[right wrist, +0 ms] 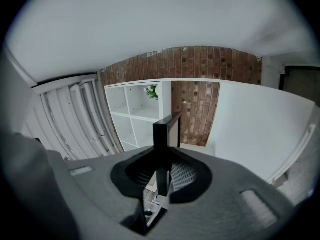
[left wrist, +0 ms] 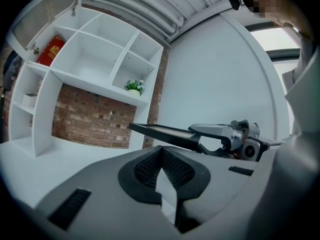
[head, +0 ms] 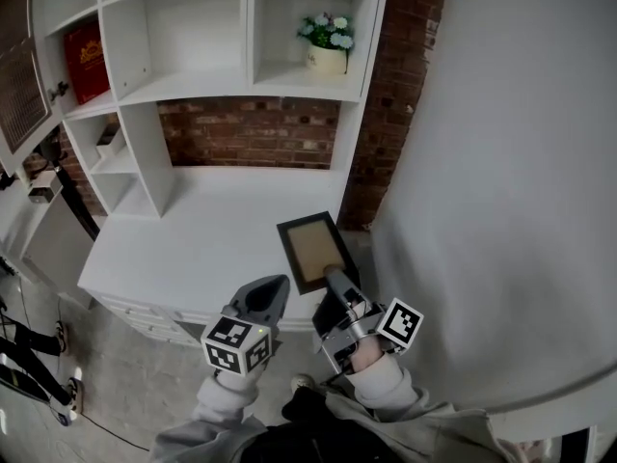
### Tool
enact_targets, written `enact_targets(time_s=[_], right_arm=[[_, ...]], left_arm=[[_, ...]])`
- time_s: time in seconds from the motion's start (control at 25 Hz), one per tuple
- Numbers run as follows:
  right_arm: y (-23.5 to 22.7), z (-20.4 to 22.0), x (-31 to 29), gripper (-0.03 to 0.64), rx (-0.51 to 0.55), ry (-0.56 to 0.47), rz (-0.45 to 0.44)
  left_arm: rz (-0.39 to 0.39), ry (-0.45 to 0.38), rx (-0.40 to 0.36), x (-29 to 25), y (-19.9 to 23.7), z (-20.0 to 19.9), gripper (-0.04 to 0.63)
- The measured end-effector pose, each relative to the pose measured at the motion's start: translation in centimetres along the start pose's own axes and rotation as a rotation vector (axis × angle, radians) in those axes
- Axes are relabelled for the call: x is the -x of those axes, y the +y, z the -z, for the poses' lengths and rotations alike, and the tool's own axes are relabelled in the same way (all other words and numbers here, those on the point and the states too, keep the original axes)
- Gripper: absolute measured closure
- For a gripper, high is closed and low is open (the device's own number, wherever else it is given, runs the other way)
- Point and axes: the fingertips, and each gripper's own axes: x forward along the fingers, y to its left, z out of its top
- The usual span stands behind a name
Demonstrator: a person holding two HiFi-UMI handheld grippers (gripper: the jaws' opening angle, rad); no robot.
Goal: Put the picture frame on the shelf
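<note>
Right gripper (head: 333, 276) tight on a black picture frame's (head: 310, 244) edge over the white counter (head: 193, 244); left gripper (head: 276, 285) closed, empty.

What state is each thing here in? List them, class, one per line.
picture frame, held roughly level, off the counter
right gripper, shut on the picture frame's edge
left gripper, shut, empty
flower pot, upright in a shelf compartment
red book, standing in the left compartment

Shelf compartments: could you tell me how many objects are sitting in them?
3: a red book upper left, a potted plant upper right, a small pale item lower left. More may be hidden.
</note>
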Motion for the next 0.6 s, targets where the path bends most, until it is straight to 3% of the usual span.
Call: enact_targets(time_s=[0.6], right_arm=[[-5.5, -8.4, -6.5, 0.555, -0.008, -0.001, 0.016]], left_arm=[[-0.050, -0.013, 0.031, -9.8, 6.1, -0.6, 0.591]])
